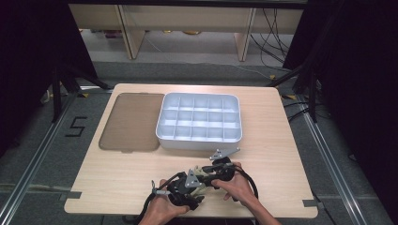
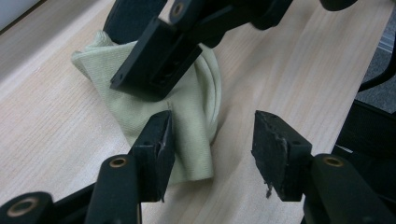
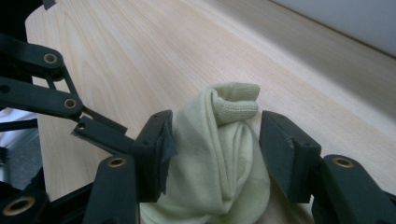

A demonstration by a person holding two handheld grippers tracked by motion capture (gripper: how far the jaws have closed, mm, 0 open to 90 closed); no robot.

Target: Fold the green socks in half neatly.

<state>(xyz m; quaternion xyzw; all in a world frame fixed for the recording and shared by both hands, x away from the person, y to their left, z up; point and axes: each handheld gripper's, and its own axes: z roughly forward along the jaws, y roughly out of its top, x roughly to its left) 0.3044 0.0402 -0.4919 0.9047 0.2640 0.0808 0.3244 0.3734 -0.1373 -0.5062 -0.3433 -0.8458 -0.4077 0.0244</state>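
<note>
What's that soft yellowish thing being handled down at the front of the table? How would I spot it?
Start at the white divided tray in the middle of the wooden table, then look toward the near edge, where two hands meet. There a pale yellow-green knitted cloth, bunched into a lump, sits between the black fingers of the right gripper. It is the only soft, pale thing among black metal.

White compartment tray mid-table; brownish translucent lid flat beside it; light wooden table.
</note>
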